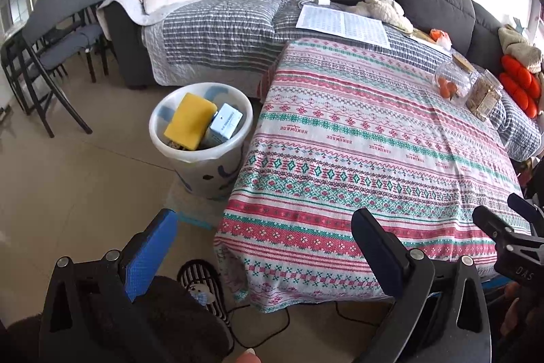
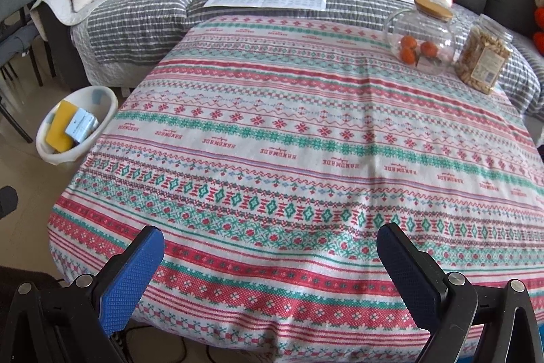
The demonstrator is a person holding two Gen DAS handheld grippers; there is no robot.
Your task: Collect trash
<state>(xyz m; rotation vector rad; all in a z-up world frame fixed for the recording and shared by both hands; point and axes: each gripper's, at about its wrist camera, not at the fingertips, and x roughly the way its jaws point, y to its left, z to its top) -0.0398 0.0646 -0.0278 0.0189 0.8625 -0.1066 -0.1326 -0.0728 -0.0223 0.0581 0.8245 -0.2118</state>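
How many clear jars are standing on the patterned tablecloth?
2. A round jar with a wooden lid, holding orange fruits, sits at the far right corner; a squarer snack jar stands immediately to its right. Nothing seems to hide more.

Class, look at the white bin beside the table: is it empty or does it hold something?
It holds things. Inside the white bin lie a yellow box and a pale blue box.

1. Surface (image 2: 289,138) bare across its near and middle span; passage unobstructed.
2. Far right corner blocked by round glass jar (image 2: 421,38) and snack jar (image 2: 484,55), side by side.
3. Bin (image 1: 200,128) beside left edge; floor (image 1: 68,186) before it open.
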